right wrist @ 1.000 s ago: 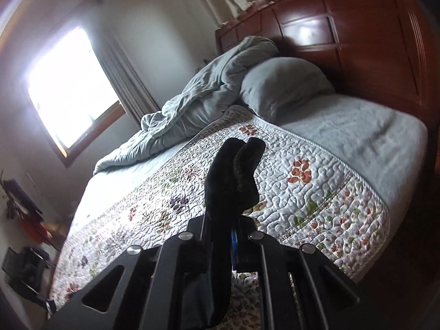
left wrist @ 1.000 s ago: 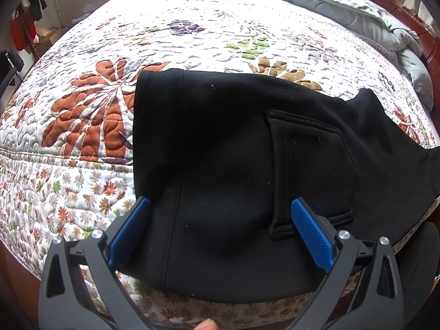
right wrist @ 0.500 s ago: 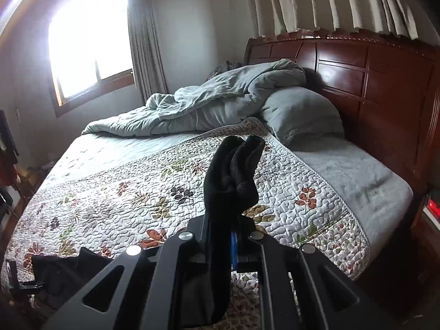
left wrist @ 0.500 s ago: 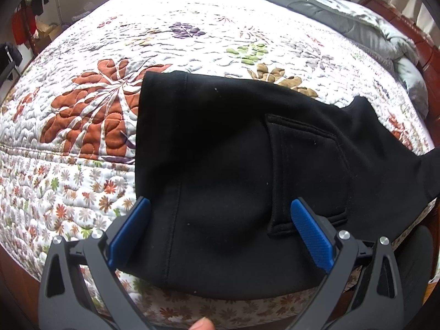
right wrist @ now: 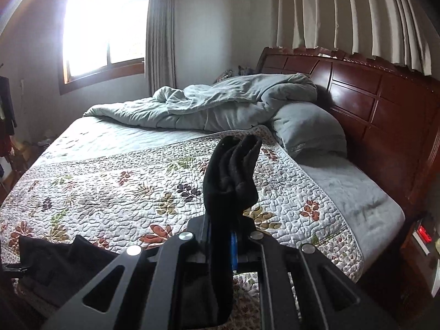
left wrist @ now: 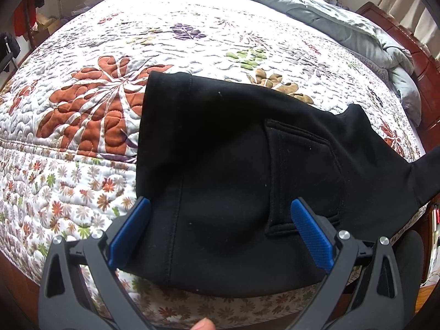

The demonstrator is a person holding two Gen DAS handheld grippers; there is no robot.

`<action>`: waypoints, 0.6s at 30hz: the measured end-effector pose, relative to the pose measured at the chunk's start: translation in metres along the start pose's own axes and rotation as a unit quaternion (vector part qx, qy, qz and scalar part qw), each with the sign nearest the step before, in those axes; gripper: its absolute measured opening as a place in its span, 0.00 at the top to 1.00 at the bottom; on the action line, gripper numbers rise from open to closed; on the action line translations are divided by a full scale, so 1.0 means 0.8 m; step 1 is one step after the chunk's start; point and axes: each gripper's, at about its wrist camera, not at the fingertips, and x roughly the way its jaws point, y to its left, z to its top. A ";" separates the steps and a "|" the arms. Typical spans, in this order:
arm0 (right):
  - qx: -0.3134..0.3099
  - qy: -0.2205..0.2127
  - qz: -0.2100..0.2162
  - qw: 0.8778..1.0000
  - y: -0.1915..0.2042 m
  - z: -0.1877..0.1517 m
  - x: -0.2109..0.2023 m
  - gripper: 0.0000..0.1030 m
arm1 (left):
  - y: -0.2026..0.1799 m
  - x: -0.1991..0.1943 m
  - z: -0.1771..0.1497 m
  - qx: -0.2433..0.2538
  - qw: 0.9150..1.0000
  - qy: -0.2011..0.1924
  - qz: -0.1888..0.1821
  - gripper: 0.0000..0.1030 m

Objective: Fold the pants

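Currently, near to far:
Left gripper: jaws spread wide, holding nothing; blue pads straddle the near part of the garment, hovering over or resting on it, contact cannot be told.
Right gripper: jaws clamped narrow on a bunched black end of fabric, which stands up above the fingertips.
Pants: black, thick knit, lying flat on the near edge of the quilt, the near edge hanging slightly past the bed side.
Pocket: patch type, stitched border, just left of the right-hand pad.
Side seam: runs near to far, just right of the left-hand pad.
Long axis: left to right; left end is a straight edge, right end rises off the bed toward the lower right.
Key relation: judged, the lifted right end is the part the right gripper holds, so that hand carries the fold leftward; the left gripper is nearer the flat body and suited to pin it.
Far: grey duvet, pillow, wooden headboard.
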 end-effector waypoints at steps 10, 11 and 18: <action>-0.029 -0.002 0.014 0.999 0.025 -0.001 -0.001 0.91 | 0.002 0.000 0.000 -0.004 1.000 -0.002 -0.005 0.02; -0.032 -0.003 0.013 0.999 0.028 -0.001 -0.001 0.91 | 0.003 -0.001 0.000 -0.005 1.000 -0.002 -0.006 0.02; -0.054 0.000 0.018 0.998 0.051 -0.002 -0.003 0.91 | 0.008 -0.007 -0.003 -0.014 1.000 -0.007 -0.017 0.02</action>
